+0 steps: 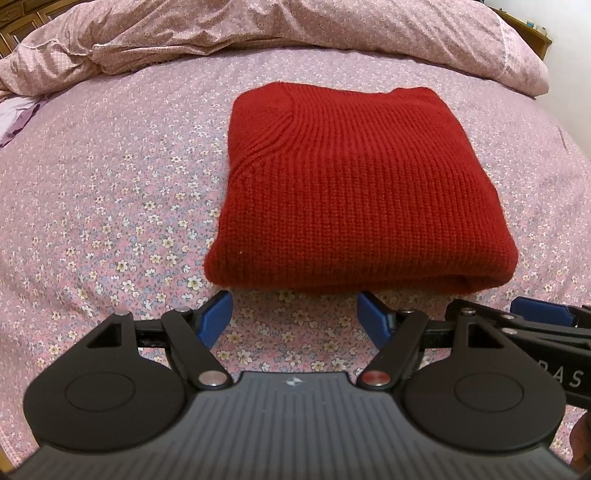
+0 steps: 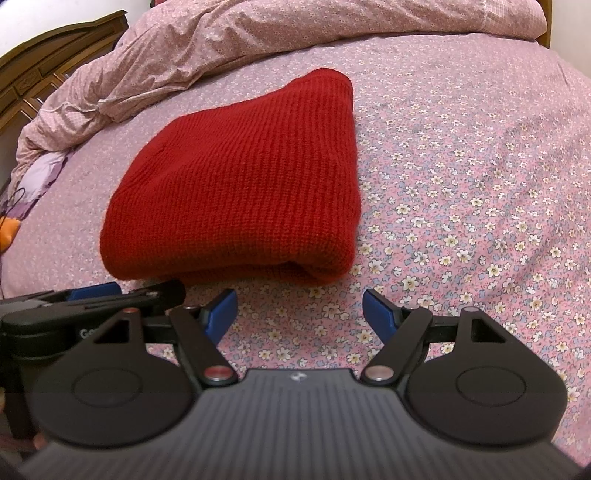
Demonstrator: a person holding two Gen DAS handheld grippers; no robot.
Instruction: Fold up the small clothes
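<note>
A: Left of the sweater [image 1: 332, 184] the bed [image 1: 110, 206] lies bare out to the lilac cloth [image 1: 18, 118]; the quilt [image 1: 258, 29] heaps behind.

B: Folded, thick fold edge toward both tongs, long axis running away.

A: Left tongs [image 1: 294, 317] gape empty just short of it; right tongs [image 2: 299, 314] likewise, with open bed on the right.

B: Its layers underneath are hidden.
</note>
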